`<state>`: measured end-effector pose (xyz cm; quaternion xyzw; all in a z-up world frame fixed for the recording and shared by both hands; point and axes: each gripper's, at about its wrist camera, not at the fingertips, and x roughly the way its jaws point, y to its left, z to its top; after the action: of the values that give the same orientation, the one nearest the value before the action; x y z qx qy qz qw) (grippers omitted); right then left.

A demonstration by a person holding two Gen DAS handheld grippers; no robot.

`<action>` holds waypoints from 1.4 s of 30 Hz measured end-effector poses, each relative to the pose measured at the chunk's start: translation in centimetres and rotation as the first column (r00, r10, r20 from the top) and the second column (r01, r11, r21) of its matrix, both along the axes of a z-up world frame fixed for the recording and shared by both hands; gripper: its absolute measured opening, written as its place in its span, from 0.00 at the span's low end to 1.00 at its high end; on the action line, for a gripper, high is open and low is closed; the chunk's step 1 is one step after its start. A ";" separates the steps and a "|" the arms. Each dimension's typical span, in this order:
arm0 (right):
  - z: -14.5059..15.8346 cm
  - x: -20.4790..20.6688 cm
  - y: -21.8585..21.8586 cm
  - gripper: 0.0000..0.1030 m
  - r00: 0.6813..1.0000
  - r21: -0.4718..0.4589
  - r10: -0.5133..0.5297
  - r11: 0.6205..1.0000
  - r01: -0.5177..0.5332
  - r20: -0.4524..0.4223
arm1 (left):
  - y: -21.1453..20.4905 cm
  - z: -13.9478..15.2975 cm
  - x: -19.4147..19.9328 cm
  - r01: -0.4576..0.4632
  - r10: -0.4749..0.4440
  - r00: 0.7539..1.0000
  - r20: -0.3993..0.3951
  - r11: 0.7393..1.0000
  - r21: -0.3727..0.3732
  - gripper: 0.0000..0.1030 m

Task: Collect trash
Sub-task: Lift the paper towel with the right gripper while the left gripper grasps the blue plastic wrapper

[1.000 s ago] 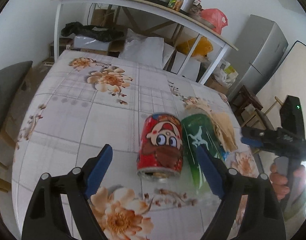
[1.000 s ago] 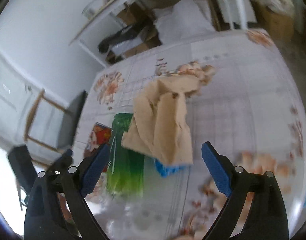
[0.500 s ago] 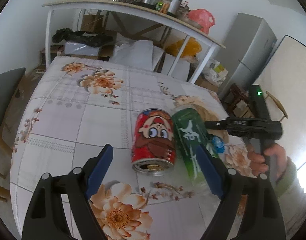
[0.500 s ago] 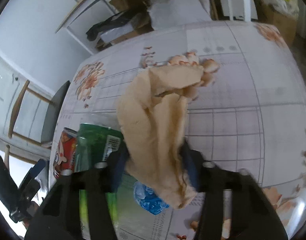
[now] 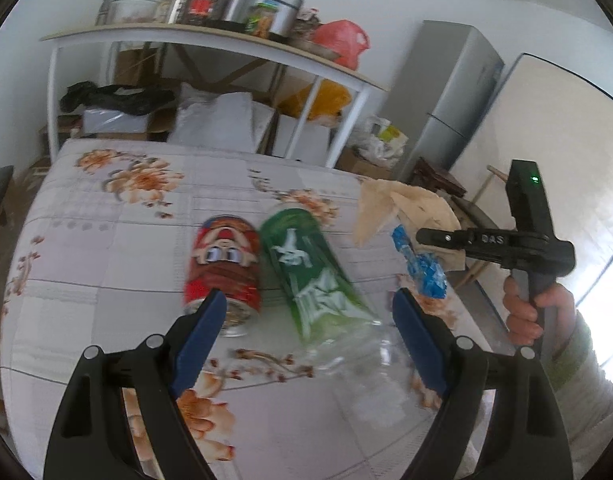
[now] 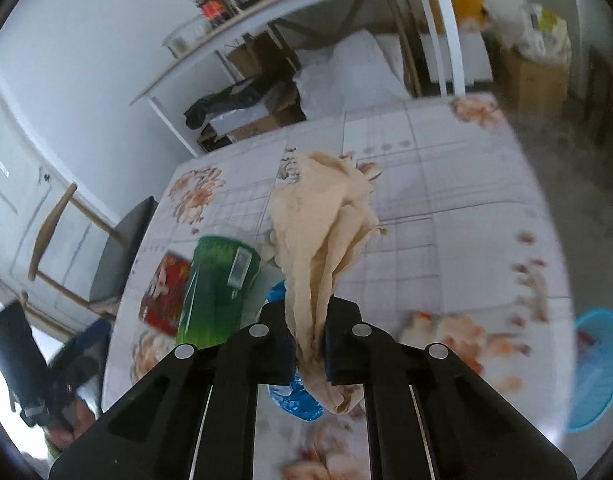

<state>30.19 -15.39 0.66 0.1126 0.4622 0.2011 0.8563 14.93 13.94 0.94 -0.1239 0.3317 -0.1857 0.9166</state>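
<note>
Right gripper: its jaws have just been closing and are now pinching a crumpled beige paper napkin, which is bunching up between the pads and hanging out both in front of and below them.
Napkin: it is being held above the table; the left wrist view is showing it fanning out beyond the tip of the right gripper.
Hand: it is gripping the handle of the right gripper at the right edge of the left wrist view (a pale sleeve is showing below it).
Left gripper: its jaws are standing wide, holding nothing, with the bottle lying between the blue pads.
Green bottle: it is lying on its side on the flowered tablecloth, touching the red can.
Red can: it is lying on its side just left of the bottle, its open end facing the left gripper.
Blue wrapper: it is lying crumpled on the table just right of the bottle, beneath the right gripper.
Blue basket: it is sitting past the table's right edge, low down, in the right wrist view.
</note>
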 end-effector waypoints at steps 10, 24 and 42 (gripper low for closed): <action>-4.1 -4.6 -3.8 0.09 0.974 0.224 -0.050 0.969 0.100 -0.219 | -7.9 -0.7 -2.4 0.244 -0.245 0.969 -0.039 0.969 -0.029 0.79; -8.6 -8.3 -7.8 0.09 0.908 0.413 -0.078 0.872 0.263 -0.412 | -20.5 -6.8 -3.7 0.426 -0.393 0.899 -0.193 0.887 0.178 0.55; -5.7 -8.9 -9.7 0.62 0.961 0.145 -0.131 0.975 0.170 -0.244 | -16.6 -7.0 -2.8 0.265 -0.234 0.938 -0.255 0.959 0.096 0.25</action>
<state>21.25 -25.06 -5.00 0.2406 0.5312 0.1580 0.7968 12.13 -2.62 -6.08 -0.0431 0.4648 -0.2625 0.8445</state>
